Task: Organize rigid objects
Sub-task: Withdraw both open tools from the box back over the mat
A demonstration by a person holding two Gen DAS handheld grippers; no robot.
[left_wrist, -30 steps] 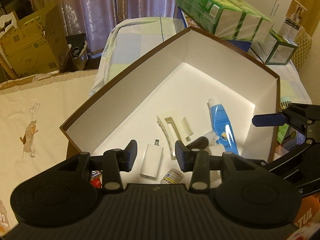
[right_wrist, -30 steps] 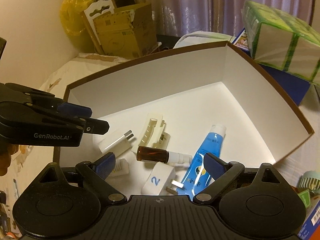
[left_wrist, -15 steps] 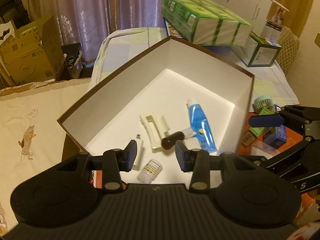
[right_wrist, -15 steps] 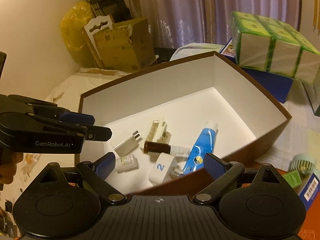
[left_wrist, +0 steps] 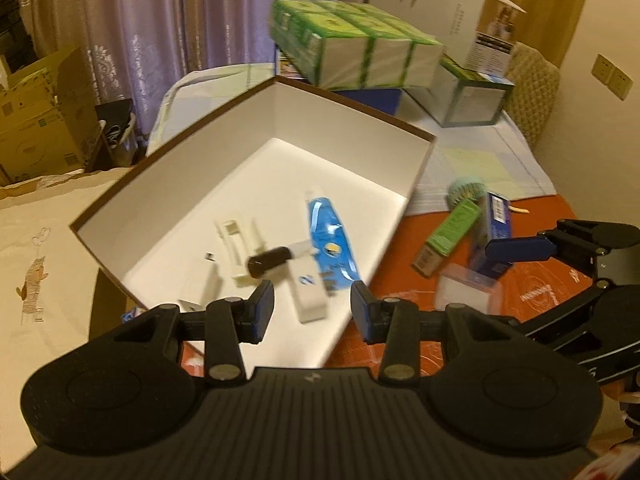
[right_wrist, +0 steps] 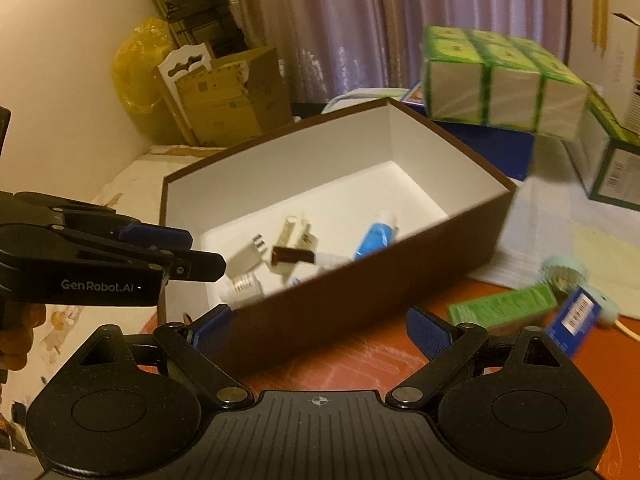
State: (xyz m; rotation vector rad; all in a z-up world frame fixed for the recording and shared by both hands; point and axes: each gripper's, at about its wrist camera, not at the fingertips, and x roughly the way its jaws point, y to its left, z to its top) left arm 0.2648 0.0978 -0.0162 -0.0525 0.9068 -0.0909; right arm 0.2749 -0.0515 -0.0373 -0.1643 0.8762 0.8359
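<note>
Above the box (left_wrist: pixel 416 168), both grippers pulled back, green carton (right_wrist: pixel 502 306) newly visible

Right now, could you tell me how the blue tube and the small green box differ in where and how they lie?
The blue tube lies flat inside the brown box, among other small items; the small green box lies outside it on the orange mat. The blue tube is a soft-looking tube with a white cap, while the small green box is a straight-edged carton. The blue tube lies next to a dark bottle; the small green box lies by a blue carton. Neither is held.
</note>
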